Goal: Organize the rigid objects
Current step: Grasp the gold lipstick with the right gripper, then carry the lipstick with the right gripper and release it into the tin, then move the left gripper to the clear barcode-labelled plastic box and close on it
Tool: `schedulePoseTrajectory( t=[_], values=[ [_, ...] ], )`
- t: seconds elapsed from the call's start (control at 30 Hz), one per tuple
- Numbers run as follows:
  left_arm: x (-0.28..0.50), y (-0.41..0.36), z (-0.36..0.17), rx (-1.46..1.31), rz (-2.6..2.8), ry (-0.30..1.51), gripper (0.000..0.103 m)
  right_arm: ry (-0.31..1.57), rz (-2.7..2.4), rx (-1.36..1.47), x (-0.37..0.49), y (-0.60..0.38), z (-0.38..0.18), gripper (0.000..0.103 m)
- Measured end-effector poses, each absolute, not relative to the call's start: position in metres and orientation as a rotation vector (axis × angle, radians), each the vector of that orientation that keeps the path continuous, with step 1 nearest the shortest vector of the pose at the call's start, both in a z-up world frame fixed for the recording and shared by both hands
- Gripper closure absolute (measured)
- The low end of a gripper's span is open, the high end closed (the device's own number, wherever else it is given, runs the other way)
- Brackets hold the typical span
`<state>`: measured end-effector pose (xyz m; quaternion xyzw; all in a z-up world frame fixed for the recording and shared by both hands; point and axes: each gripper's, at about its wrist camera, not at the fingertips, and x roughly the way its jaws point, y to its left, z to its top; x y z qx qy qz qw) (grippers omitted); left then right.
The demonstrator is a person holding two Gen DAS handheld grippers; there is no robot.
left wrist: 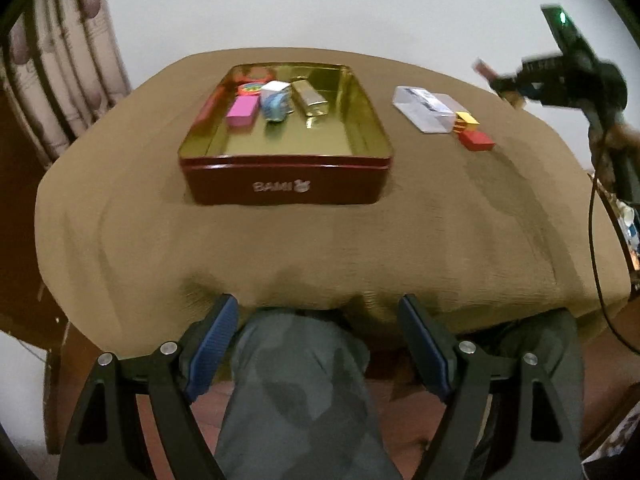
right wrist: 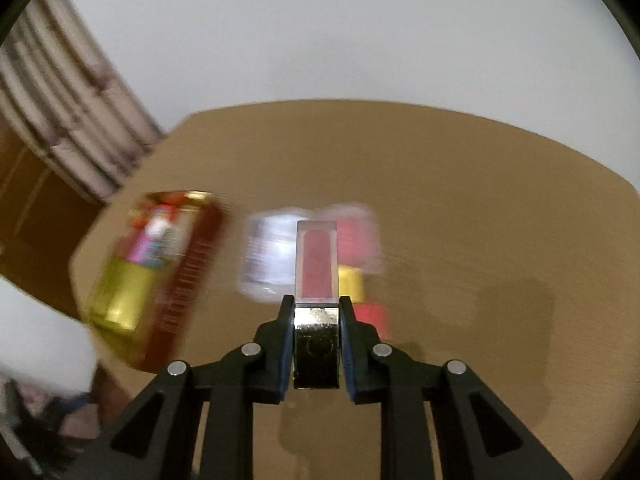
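Note:
A dark red tin (left wrist: 286, 184) with a gold inside stands on the tan table. In it lie a pink block (left wrist: 241, 111), a white and blue box (left wrist: 275, 101), a gold bar (left wrist: 309, 98) and a round colourful item (left wrist: 250, 89). My left gripper (left wrist: 316, 312) is open and empty, low at the table's near edge. My right gripper (right wrist: 316, 304) is shut on a lip gloss tube (right wrist: 316, 260) with a gold cap, held above the table; it also shows in the left wrist view (left wrist: 486, 69). The tin (right wrist: 160, 272) is blurred at its left.
A clear plastic box (left wrist: 425, 109), a yellow and red block (left wrist: 466, 121) and a red block (left wrist: 476, 141) lie right of the tin. A curtain (left wrist: 60, 80) hangs at the left. My knee (left wrist: 296, 380) is below the table edge. A cable (left wrist: 596, 240) hangs at the right.

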<state>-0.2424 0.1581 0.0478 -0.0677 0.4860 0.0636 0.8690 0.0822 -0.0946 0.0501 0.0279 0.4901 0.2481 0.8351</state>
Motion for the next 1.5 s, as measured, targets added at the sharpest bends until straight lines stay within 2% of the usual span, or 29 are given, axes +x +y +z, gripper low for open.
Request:
schedulePoseTrajectory(
  t=[0.2, 0.53, 0.9, 1.13, 1.3, 1.33, 1.4, 1.43, 1.5],
  values=[
    [-0.24, 0.18, 0.043, -0.222, 0.144, 1.046, 0.025, 1.058, 0.699, 0.119, 0.076, 0.007, 0.067, 0.083],
    [-0.241, 0.203, 0.041, -0.311, 0.134, 1.05, 0.025, 1.15, 0.636, 0.069, 0.108, 0.122, 0.018, 0.083],
    [-0.241, 0.207, 0.038, -0.345, 0.099, 1.071, 0.025, 1.177, 0.438, 0.011, 0.118, 0.131, -0.012, 0.082],
    [-0.239, 0.205, 0.034, -0.323, 0.092, 1.078, 0.025, 1.139, 0.44, 0.023, 0.116, 0.129, -0.007, 0.081],
    [-0.24, 0.197, 0.035, -0.265, 0.107, 1.056, 0.025, 0.941, 0.505, 0.188, 0.087, 0.061, 0.033, 0.081],
    [-0.241, 0.195, 0.036, -0.256, 0.106, 1.05, 0.025, 0.887, 0.489, 0.211, 0.076, 0.04, 0.039, 0.08],
    [-0.243, 0.188, 0.037, -0.227, 0.102, 1.039, 0.025, 0.789, 0.411, 0.189, 0.053, 0.0, 0.046, 0.059],
    [-0.243, 0.185, 0.038, -0.218, 0.096, 1.037, 0.025, 0.749, 0.36, 0.159, 0.044, -0.019, 0.047, 0.057],
    [-0.245, 0.175, 0.039, -0.183, 0.079, 1.029, 0.025, 0.691, 0.234, 0.069, 0.023, -0.062, 0.037, 0.047]
  ],
)
